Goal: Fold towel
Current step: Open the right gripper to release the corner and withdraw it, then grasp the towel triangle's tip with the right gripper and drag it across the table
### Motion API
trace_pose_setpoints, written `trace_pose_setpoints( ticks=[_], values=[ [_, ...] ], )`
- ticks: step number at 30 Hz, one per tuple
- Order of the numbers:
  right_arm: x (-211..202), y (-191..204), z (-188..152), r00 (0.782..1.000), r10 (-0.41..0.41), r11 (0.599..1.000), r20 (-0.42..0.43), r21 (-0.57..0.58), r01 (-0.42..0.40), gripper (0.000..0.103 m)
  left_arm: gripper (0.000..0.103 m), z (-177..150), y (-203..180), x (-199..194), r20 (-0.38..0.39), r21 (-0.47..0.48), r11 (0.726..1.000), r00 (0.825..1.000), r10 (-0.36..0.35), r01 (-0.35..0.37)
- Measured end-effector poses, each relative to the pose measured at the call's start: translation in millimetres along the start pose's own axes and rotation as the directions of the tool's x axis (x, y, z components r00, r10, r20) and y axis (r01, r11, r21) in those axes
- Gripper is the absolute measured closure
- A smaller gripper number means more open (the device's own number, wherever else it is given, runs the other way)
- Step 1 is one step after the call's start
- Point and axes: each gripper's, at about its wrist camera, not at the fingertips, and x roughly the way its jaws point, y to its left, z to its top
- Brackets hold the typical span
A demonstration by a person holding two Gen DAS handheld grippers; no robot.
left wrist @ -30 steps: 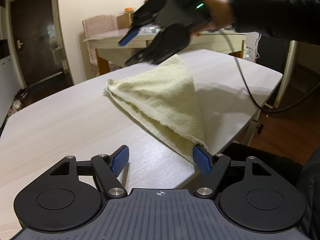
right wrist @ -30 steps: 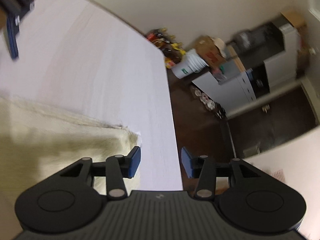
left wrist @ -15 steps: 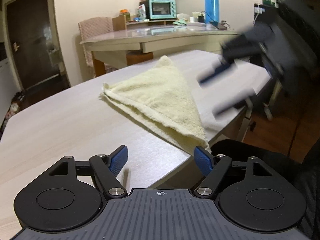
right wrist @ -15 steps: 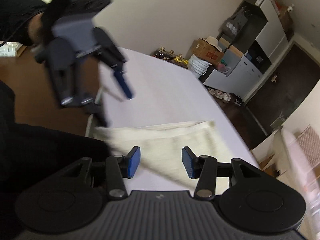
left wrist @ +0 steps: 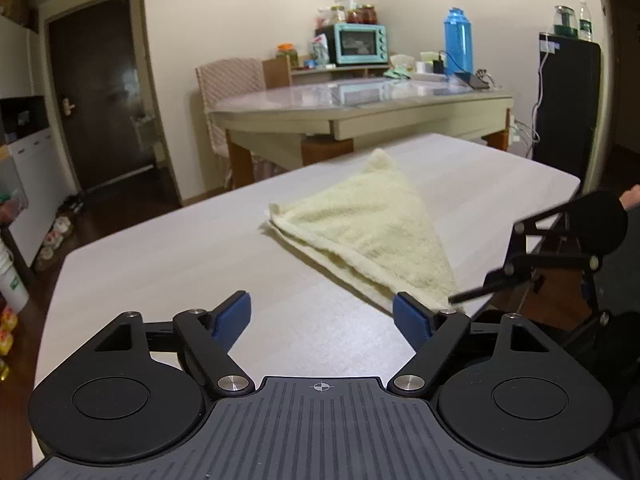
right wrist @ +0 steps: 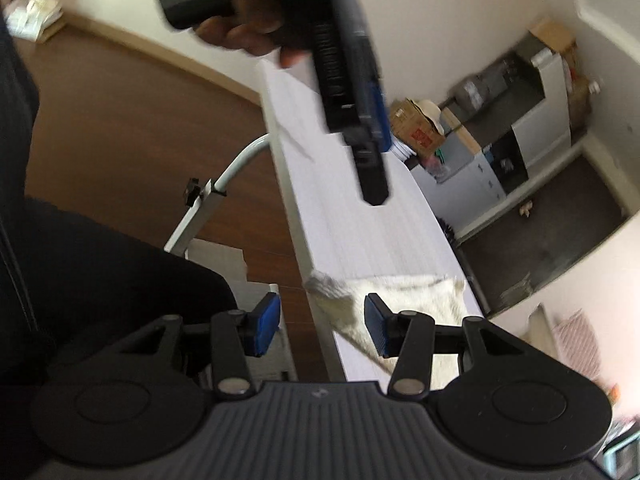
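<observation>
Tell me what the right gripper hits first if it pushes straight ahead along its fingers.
Most likely the near corner of the yellow towel, lying at the edge of the white table. The right gripper is open, its gap aimed at that corner. Depth is unclear, so it might strike the table edge instead.

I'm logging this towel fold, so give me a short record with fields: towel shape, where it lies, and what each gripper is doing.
towel: pale yellow towel, folded into a triangle
surface: flat on the white table, its near tip at the table edge
left gripper: open, empty, short of the towel
right gripper: open, empty, at the near tip
contact: neither gripper holds the towel
</observation>
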Motion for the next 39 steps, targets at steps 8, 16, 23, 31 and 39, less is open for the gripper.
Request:
trace_pose_setpoints(
  ticks=[8,16,23,31,39],
  values=[
    [1.8,-9.7,-1.0,1.000,0.022,0.998,0.006,0.058,-0.022,0.090,0.019,6.1,7.4,7.1,-0.022,-0.001,1.000,1.000,0.009,-0.009],
    [-56.7,-39.9,8.0,0.956,0.252,0.932,0.152,0.227,-0.282,0.091,0.018,29.0,30.6,49.1,-0.059,0.059,0.998,0.998,-0.011,0.014],
    [-81.4,-57.7,0.4,0.904,0.353,0.846,0.242,0.329,-0.419,0.091,0.018,34.4,46.5,82.8,-0.089,0.120,0.992,0.996,-0.013,0.024],
    [-99.1,-67.9,-6.4,0.853,0.383,0.769,0.354,0.389,-0.507,0.091,0.018,23.8,57.4,97.9,-0.137,0.132,0.991,0.991,0.004,0.014],
    [-97.6,-150.0,-47.4,0.848,0.215,0.646,0.485,0.581,-0.496,0.092,0.016,28.2,63.5,104.1,-0.169,0.136,0.990,0.985,-0.023,0.046]
  ],
)
